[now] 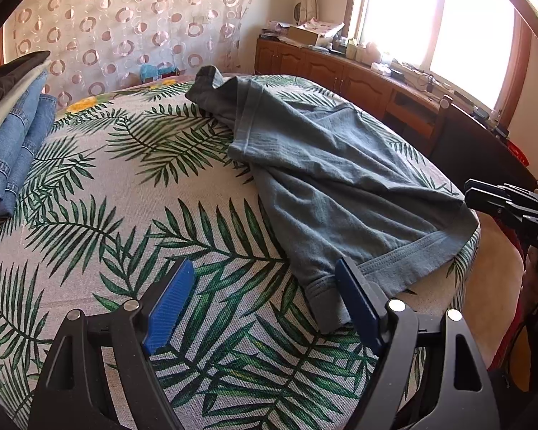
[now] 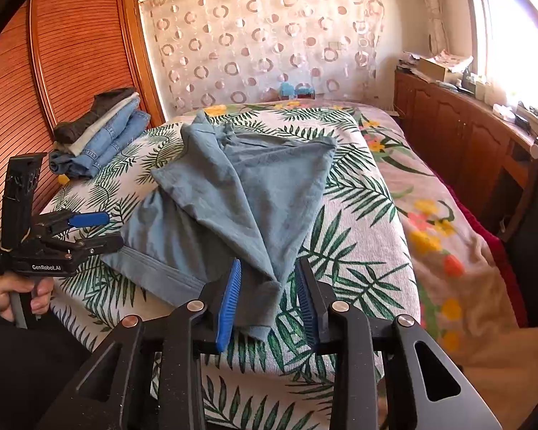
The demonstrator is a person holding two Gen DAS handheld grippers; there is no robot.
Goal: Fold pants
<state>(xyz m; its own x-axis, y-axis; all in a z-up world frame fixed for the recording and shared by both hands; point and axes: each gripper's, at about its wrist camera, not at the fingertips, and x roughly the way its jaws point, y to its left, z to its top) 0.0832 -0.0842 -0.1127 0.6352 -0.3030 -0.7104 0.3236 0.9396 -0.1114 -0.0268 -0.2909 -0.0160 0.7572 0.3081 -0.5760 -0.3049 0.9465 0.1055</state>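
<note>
- Surface: bed (image 2: 387,222) w/ a pale cover printed in green palm leaves; a floral blanket (image 2: 444,251) hangs off its window-side edge.
- Room: sheer curtain (image 2: 269,43) w/ ring pattern behind the far edge of the bed, slatted wood wardrobe (image 2: 64,57) on one side, low wood cabinets (image 2: 459,132) cluttered on top under a bright window (image 1: 430,25) on the other.
- Stack of folded clothes (image 2: 100,136) (denim, a pale piece, a dark one on top) at the bed's far corner by the wardrobe.
- Pants (image 2: 233,193): grey-blue, soft knit, lying mid-bed toward the near edge. Long axis runs roughly from the near edge to the far edge; in the right wrist view a narrow end points at the near edge and the cloth fans wider further back, w/ a bunched bit raised at the far end.
- Look: crumpled, loosely doubled over itself, diagonal creases; a stitched band (image 1: 405,254) shows along the near side in the left wrist view.
- Left gripper (image 1: 265,304): jaws spread wide, nothing between them; its blue pad (image 1: 355,297) sits just beside the pants' near hem corner, touching or not I can't tell.
- Right gripper (image 2: 269,297): jaws partly spread, straddling the narrow near end of the pants; cloth lies between the pads, not squeezed.
- Hand (image 2: 14,286) grips the left gripper's handle, seen at the edge of the right wrist view.
</note>
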